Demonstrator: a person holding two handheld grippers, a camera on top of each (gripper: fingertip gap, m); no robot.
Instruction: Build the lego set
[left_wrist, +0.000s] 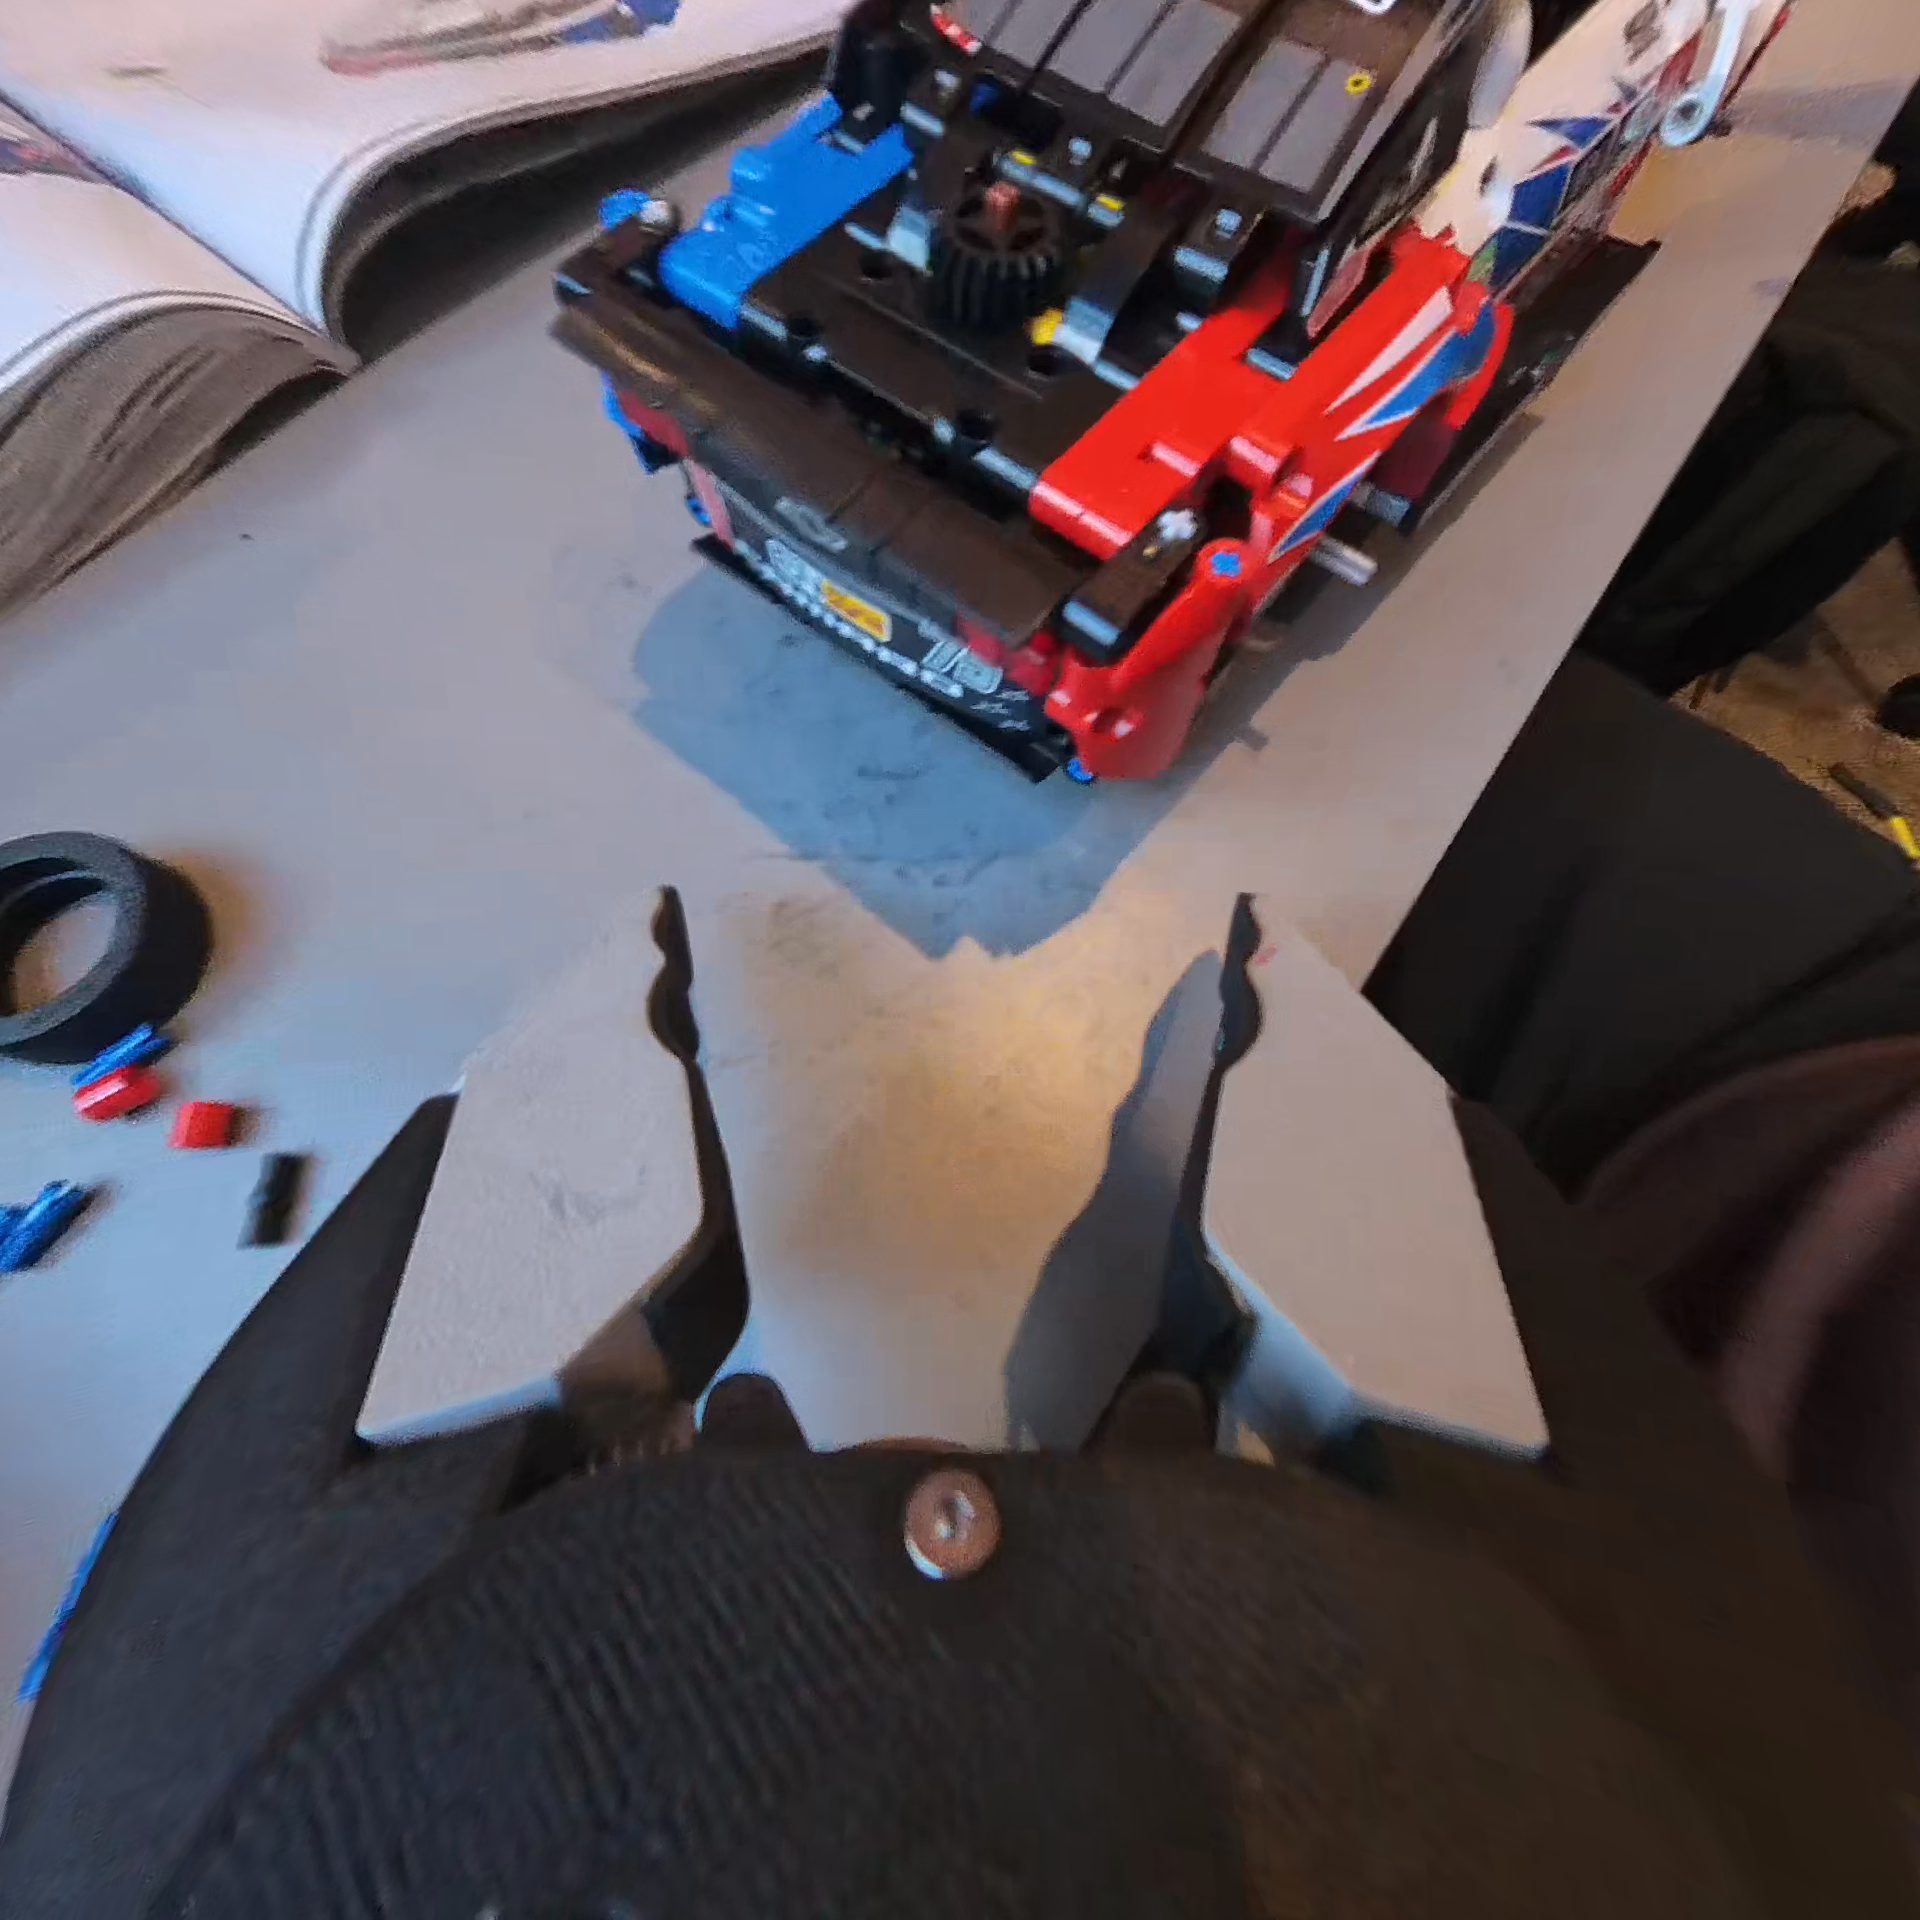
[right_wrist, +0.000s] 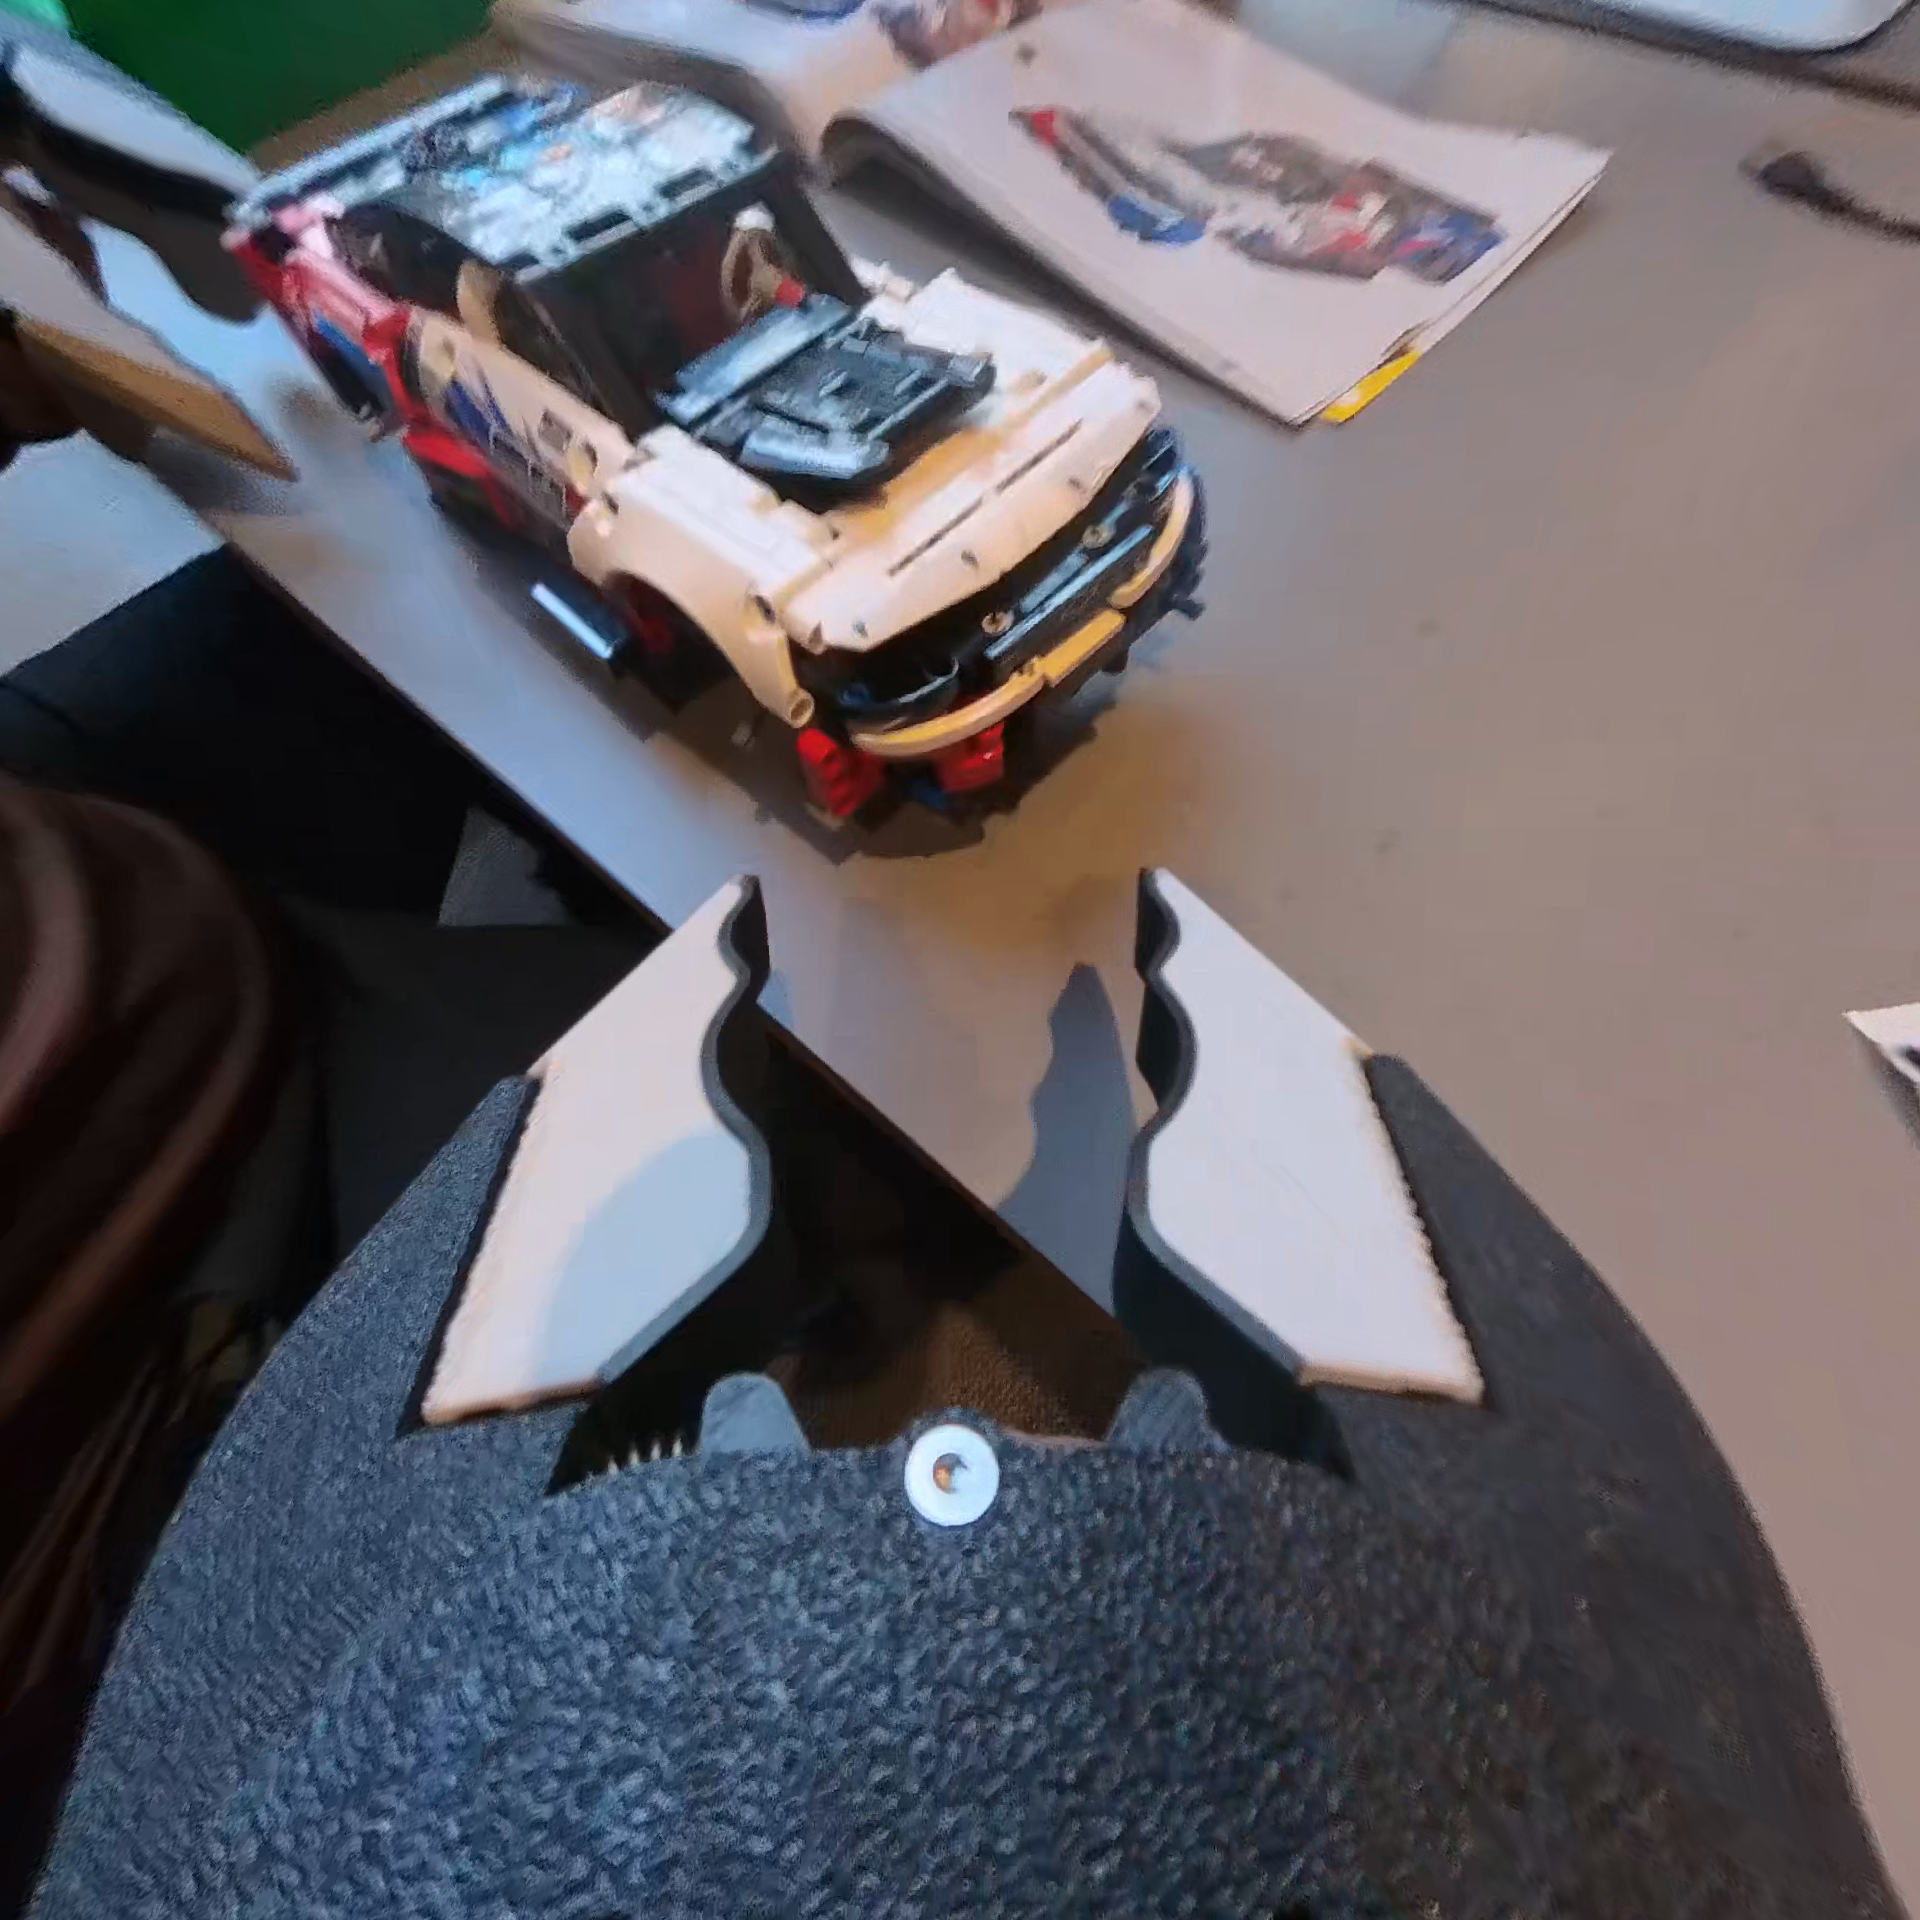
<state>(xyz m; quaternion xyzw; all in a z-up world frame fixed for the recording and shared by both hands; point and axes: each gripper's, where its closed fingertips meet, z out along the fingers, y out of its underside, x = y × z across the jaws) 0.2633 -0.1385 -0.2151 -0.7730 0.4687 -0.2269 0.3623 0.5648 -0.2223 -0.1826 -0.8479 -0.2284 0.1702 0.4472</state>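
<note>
A Lego race car stands on the grey table. The left wrist view shows its black, red and blue rear end (left_wrist: 997, 416). The right wrist view shows its white front, black hood and red side (right_wrist: 790, 447); no wheels are on the side I see. My left gripper (left_wrist: 956, 925) is open and empty, a short way behind the car's rear. My right gripper (right_wrist: 951, 894) is open and empty, just in front of the car's nose, over the table edge. Loose parts lie at the left: a black tyre (left_wrist: 94, 945), small red pieces (left_wrist: 203, 1124), blue pieces (left_wrist: 36, 1221) and a black pin (left_wrist: 275, 1197).
An open instruction booklet lies behind the car (left_wrist: 208, 208) and shows in the right wrist view (right_wrist: 1226, 208). The table edge (right_wrist: 582, 831) runs diagonally past the car; dark fabric lies beyond it. The other gripper's fingers (right_wrist: 135, 384) show at the left.
</note>
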